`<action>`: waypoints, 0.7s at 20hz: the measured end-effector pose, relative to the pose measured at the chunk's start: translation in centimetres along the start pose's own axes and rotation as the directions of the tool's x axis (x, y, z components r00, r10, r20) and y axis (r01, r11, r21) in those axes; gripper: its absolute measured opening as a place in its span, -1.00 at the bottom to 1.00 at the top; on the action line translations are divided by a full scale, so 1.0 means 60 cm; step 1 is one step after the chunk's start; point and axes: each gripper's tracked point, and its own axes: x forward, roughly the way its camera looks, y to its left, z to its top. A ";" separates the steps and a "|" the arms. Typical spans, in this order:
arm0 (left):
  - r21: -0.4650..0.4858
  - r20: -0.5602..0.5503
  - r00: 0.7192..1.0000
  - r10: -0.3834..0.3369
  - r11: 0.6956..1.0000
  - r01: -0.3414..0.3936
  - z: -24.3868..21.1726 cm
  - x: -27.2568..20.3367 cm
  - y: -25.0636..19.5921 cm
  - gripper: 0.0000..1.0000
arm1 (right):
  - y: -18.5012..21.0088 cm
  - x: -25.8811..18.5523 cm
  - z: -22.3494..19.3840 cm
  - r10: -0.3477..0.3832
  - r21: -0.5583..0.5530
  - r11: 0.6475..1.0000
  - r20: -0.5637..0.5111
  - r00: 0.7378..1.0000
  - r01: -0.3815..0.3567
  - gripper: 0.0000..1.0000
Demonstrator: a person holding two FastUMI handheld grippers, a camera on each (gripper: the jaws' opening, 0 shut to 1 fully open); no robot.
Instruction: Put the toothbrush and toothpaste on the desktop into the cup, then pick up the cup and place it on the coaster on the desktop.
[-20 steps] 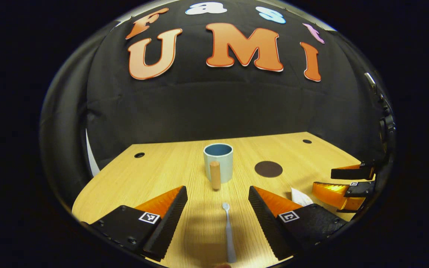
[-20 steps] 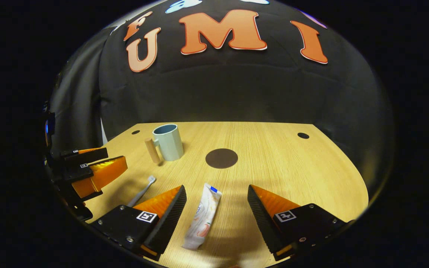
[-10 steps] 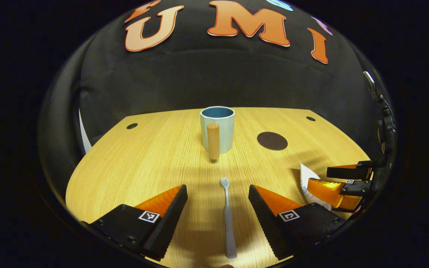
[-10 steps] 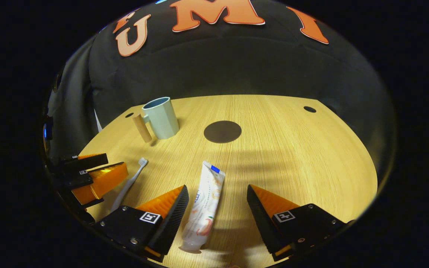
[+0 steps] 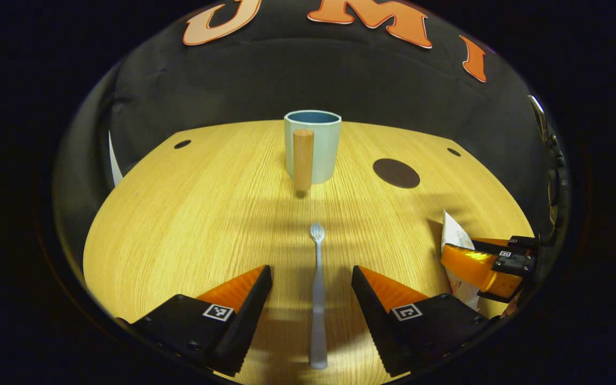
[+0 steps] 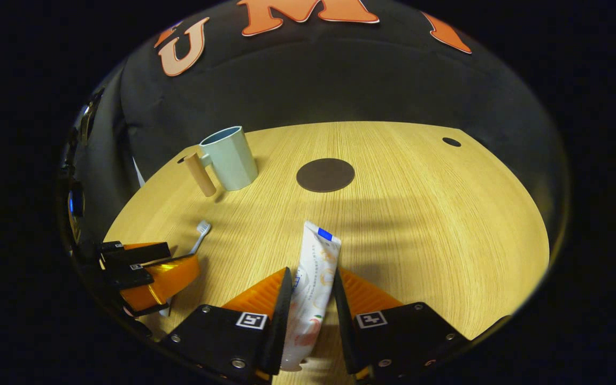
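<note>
A pale blue cup (image 5: 318,147) with a wooden handle (image 5: 303,159) stands upright at the far middle of the desk. The toothbrush (image 5: 317,299) lies flat, head toward the cup, between the fingers of my left gripper (image 5: 312,268), which is open and low around its handle. In the right gripper view the white toothpaste tube (image 6: 316,267) lies with its flat end toward the coaster (image 6: 325,175). My right gripper (image 6: 312,274) is shut on the tube's lower half. The cup (image 6: 230,158) sits left of the coaster.
The wooden desk (image 5: 190,214) has small dark cable holes near its far corners (image 5: 182,144). The right gripper (image 5: 482,264) shows low at the right of the left gripper view, the left gripper (image 6: 150,270) low at the left of the right gripper view.
Both grippers have dropped toward the desk and moved forward. The right gripper's fingers have gone from wide apart to pressing on the toothpaste tube. The left gripper now straddles more of the toothbrush.
</note>
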 end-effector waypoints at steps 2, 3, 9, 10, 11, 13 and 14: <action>0.008 0.001 1.000 0.007 1.000 -0.007 -0.001 -0.002 -0.010 0.73 | -0.004 -0.003 0.003 0.001 0.002 1.000 0.003 1.000 -0.001 -0.39; 0.010 -0.006 1.000 0.012 1.000 -0.012 -0.003 -0.004 -0.011 0.63 | 0.002 -0.004 0.003 0.010 0.001 1.000 0.004 1.000 -0.010 -0.52; -0.024 -0.074 0.995 0.059 0.998 -0.061 -0.010 -0.013 -0.015 0.00 | 0.007 0.001 0.000 0.019 -0.004 1.000 -0.005 1.000 -0.019 -0.72; -0.038 -0.083 0.995 0.058 0.997 -0.061 -0.009 -0.019 -0.016 0.07 | 0.005 0.000 0.001 0.020 -0.005 1.000 -0.007 1.000 -0.020 -0.75; -0.043 -0.094 0.994 0.056 0.997 -0.061 -0.011 -0.013 -0.017 -0.24 | 0.005 -0.002 0.000 0.025 -0.008 1.000 -0.009 1.000 -0.025 -0.77; -0.025 -0.103 0.993 0.058 0.998 -0.061 -0.008 -0.011 -0.014 -0.55 | 0.004 -0.003 0.000 0.028 -0.019 0.999 -0.006 1.000 -0.028 -0.80; -0.041 -0.112 0.993 0.038 0.998 -0.043 -0.007 -0.012 -0.023 -0.54 | 0.005 -0.005 0.003 0.033 -0.024 0.999 -0.003 0.999 -0.033 -0.82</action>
